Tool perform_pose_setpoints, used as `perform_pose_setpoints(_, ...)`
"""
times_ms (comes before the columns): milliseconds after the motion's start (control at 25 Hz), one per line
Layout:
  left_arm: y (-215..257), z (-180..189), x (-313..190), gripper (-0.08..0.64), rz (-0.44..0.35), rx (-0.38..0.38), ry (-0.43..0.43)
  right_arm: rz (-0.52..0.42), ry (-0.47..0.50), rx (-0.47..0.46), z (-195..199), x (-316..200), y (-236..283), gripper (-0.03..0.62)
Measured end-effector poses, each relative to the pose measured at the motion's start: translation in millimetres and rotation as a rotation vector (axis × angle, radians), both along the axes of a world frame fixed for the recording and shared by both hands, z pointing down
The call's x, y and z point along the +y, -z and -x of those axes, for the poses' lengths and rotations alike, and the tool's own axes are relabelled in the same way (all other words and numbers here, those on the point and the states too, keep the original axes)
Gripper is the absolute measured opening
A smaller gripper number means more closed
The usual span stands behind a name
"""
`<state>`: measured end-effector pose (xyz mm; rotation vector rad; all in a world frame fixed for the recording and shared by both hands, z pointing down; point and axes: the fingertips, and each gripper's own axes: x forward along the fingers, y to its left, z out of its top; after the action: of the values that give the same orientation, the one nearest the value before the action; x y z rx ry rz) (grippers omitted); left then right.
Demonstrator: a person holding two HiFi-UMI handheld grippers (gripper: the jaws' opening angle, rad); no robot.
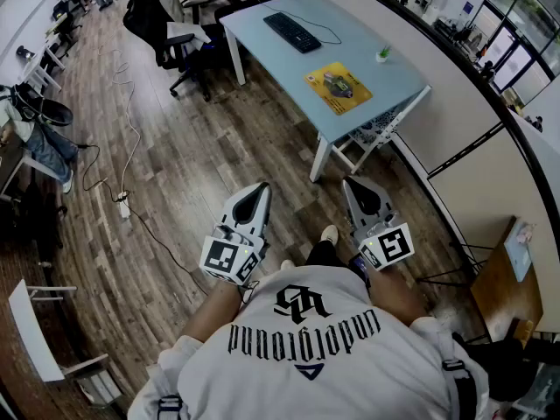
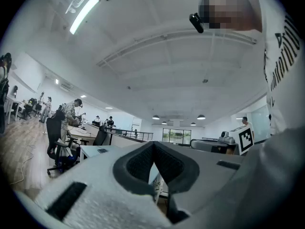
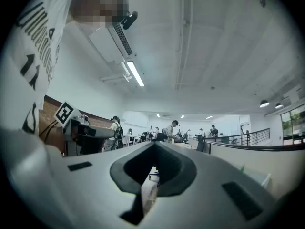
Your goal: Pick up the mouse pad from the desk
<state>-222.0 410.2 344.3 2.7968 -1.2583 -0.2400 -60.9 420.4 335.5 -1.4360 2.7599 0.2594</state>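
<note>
A person in a white printed shirt stands on the wood floor a few steps short of the pale blue desk, a two-jaw tool in each hand. Both are held close to the chest and aimed roughly level toward the desk. The left gripper and the right gripper each have their jaws pressed together with nothing between them. The yellow mouse pad lies flat near the desk's closest corner, on the side nearest the low partition wall, with a mouse resting on top. A black keyboard sits farther up the desk, and a small green plant stands at its wall-side edge. The pad lies almost straight ahead of the right gripper and well apart from both, so the right hand looks the likelier to arrive first (the pad looks close to square from here, so its long axis is hard to call). The pickup has not begun.
</note>
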Motion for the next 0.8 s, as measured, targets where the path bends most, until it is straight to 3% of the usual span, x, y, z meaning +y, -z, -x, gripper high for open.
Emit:
perform_pose_setpoints(480,2,-20,-6,0.006,-0.031,-0.033,-0.003,0.005,-0.004,0.011,-17,-5,-3,0.003)
perform_pose_setpoints(800,-15,-37,-32,0.008,0.010,-0.039,0.013,0.043,-0.001,0.003,-34,-29,-16,0.006)
